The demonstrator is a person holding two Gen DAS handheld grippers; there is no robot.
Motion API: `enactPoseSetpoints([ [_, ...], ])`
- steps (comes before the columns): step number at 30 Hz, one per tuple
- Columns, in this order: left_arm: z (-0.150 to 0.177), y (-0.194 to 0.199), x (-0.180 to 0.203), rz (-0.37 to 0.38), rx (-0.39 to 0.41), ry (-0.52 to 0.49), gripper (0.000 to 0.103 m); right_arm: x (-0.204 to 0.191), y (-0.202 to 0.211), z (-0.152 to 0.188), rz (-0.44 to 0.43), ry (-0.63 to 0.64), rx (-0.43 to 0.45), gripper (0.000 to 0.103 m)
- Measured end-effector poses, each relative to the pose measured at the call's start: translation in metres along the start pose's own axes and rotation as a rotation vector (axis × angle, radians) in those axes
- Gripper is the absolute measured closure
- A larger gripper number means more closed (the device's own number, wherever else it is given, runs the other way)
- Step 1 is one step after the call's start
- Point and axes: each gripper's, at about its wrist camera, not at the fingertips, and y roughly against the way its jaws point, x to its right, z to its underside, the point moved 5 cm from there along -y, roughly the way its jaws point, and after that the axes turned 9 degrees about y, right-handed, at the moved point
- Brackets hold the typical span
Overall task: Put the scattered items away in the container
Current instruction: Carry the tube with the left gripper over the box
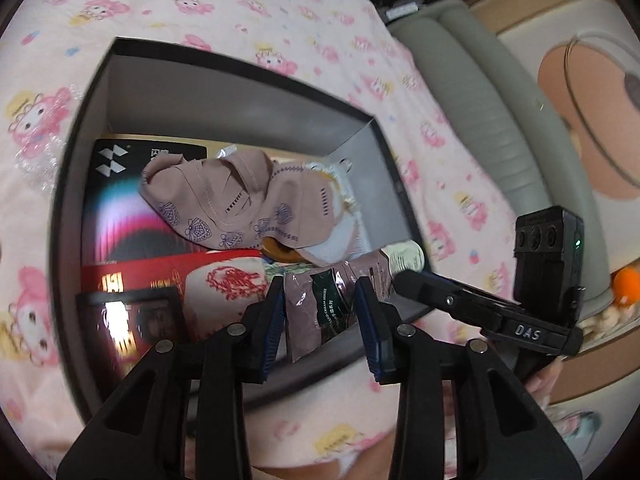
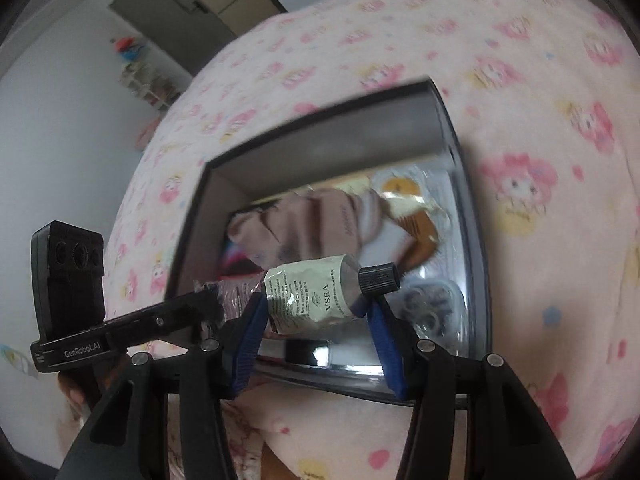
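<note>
A dark box (image 1: 360, 120) with grey inner walls lies on the pink cartoon bedsheet and holds several items. My left gripper (image 1: 320, 316) is open over the box's near edge, and a mauve hand-cream sachet (image 1: 320, 304) lies between its blue fingers. My right gripper (image 2: 316, 316) holds a pale VSEA tube (image 2: 312, 296) with a black cap above the box (image 2: 468, 240). The tube's end (image 1: 404, 258) and the right gripper's tip (image 1: 424, 284) show in the left wrist view. A mauve printed cloth (image 1: 224, 204) lies in the box.
Inside the box are a black packet (image 1: 116, 184), a red box (image 1: 168, 276), a snack packet (image 2: 408, 204) and a clear pack of dark rings (image 2: 432, 304). A grey cushion (image 1: 480, 112) lies beside the bed. The left gripper (image 2: 120, 320) is beside the right one.
</note>
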Motion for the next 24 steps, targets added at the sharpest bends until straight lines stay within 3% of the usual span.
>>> enactPoseSetpoints([
  [3, 0.007, -0.005, 0.001, -0.161, 0.053, -0.112, 0.068, -0.001, -0.011, 0.006, -0.014, 0.005, -0.053, 0.06],
  [6, 0.014, -0.006, 0.0, -0.162, 0.043, -0.112, 0.068, -0.002, -0.011, 0.005, -0.014, 0.013, -0.058, 0.06],
  [9, 0.011, 0.006, -0.006, -0.158, 0.085, -0.08, 0.068, 0.0, -0.006, 0.005, -0.02, 0.008, -0.054, 0.061],
  [12, 0.004, 0.019, -0.009, -0.139, 0.152, -0.044, 0.068, -0.005, 0.007, -0.004, 0.084, 0.075, 0.007, 0.061],
  [15, -0.01, 0.02, 0.0, -0.145, 0.186, -0.056, 0.068, -0.016, 0.004, -0.025, 0.109, 0.129, 0.019, 0.061],
  [17, -0.023, 0.011, 0.008, -0.144, 0.165, -0.062, 0.068, -0.021, -0.012, -0.039, 0.104, 0.157, 0.005, 0.061],
  [20, -0.036, -0.007, 0.016, -0.17, 0.135, -0.073, 0.068, -0.02, -0.041, -0.051, 0.164, 0.183, -0.044, 0.062],
  [24, -0.031, -0.029, 0.015, -0.241, 0.074, -0.079, 0.07, -0.006, -0.053, -0.041, 0.162, 0.151, -0.086, 0.067],
])
